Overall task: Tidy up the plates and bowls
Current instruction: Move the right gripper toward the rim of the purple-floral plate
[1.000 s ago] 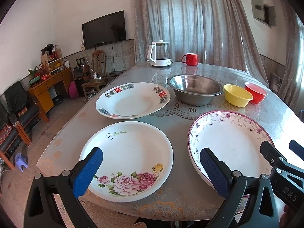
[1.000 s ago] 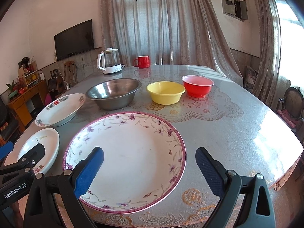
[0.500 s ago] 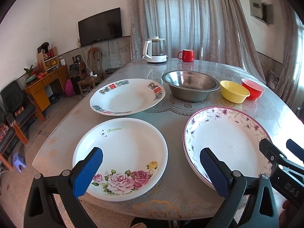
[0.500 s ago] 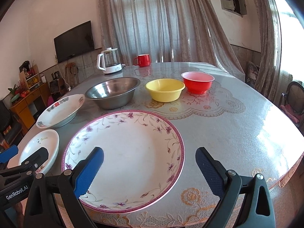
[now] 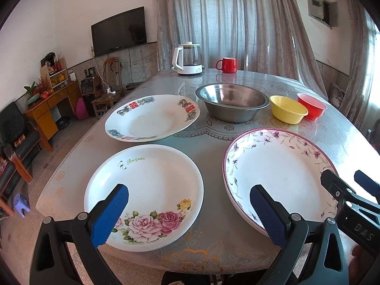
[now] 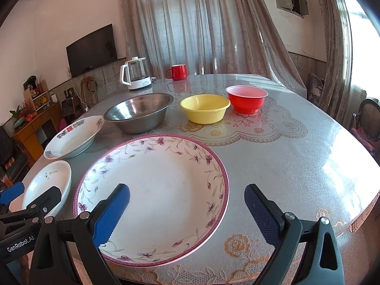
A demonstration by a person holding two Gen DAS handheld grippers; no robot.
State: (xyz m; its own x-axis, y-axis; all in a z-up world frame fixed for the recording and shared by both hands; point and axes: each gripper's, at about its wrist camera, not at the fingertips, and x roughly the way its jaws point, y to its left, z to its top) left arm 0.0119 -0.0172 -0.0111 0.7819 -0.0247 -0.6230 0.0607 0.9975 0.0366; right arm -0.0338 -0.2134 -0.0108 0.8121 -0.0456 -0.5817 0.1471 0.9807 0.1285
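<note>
Three plates lie on the round table. A white rose-patterned plate (image 5: 144,194) (image 6: 48,182) is nearest on the left, with my left gripper (image 5: 190,216) open just above its near rim. A large purple-flower plate (image 5: 280,173) (image 6: 154,194) lies to its right, under my open right gripper (image 6: 187,213). A plate with red characters (image 5: 152,118) (image 6: 73,137) sits farther back left. Behind stand a steel bowl (image 5: 232,104) (image 6: 140,114), a yellow bowl (image 5: 288,112) (image 6: 204,108) and a red bowl (image 5: 312,105) (image 6: 247,98) in a row.
A white kettle (image 5: 188,58) (image 6: 136,76) and a red mug (image 5: 226,64) (image 6: 177,72) stand at the table's far edge. The table's right half (image 6: 296,156) is bare lace cloth. Cabinet, chairs and stool (image 5: 21,204) line the floor at left.
Both grippers have drawn back and risen slightly, so the plates sit a little farther away in each view. Nothing on the table has moved.
</note>
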